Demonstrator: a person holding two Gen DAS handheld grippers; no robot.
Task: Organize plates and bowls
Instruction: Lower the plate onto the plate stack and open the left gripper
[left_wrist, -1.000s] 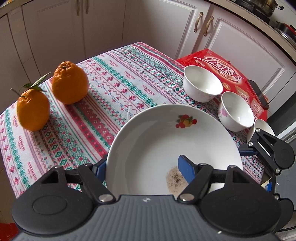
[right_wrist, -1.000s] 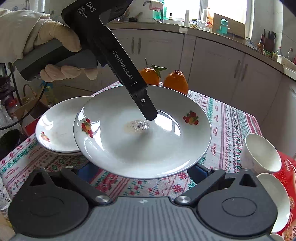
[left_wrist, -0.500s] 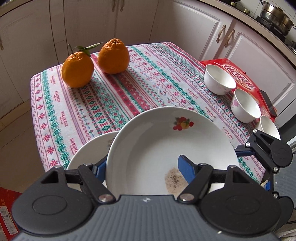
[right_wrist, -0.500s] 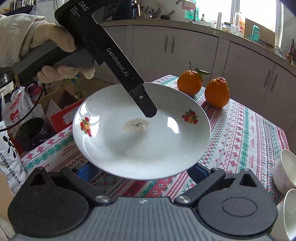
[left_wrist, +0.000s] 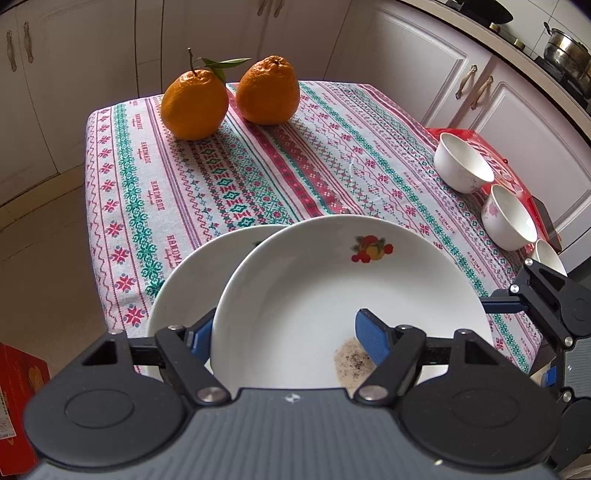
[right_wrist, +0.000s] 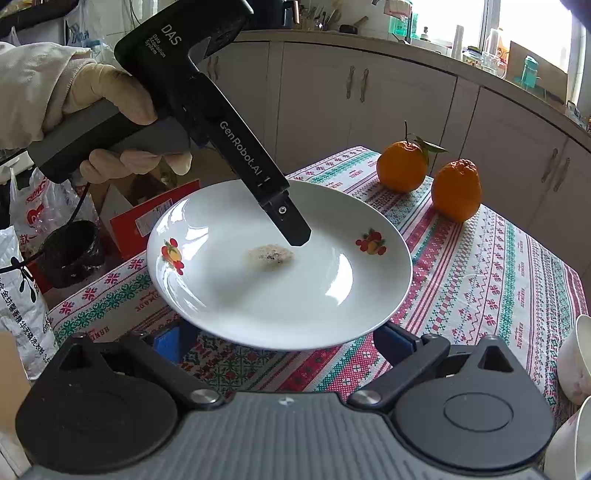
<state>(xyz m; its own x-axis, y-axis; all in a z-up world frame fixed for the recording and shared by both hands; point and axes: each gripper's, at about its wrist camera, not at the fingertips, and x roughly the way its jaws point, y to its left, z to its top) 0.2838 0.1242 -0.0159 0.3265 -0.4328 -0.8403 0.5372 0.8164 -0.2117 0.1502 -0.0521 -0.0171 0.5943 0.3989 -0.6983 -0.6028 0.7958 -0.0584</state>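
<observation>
My left gripper (left_wrist: 286, 332) is shut on a white plate (left_wrist: 332, 280) with fruit decals and a brown food stain. One blue pad lies on the plate's top, the other sits under its rim. The plate hangs tilted over a second white plate (left_wrist: 184, 284) that lies on the tablecloth. In the right wrist view the held plate (right_wrist: 280, 291) hides that second plate, and a gloved hand (right_wrist: 107, 99) holds the left gripper. My right gripper (right_wrist: 280, 341) is open, its fingers spread beneath the plate's near rim. Three white bowls (left_wrist: 463, 168) stand in a row at the right.
Two oranges (left_wrist: 229, 96) sit at the far end of the patterned tablecloth (left_wrist: 258, 177). A red packet (left_wrist: 498, 162) lies under the bowls at the table's right edge. Cabinets stand behind the table. Bags and a red box (right_wrist: 147, 221) are on the floor to the left.
The left gripper carried the plate to the left, over the second plate, which now shows under it in the left wrist view. The right gripper followed beneath.
</observation>
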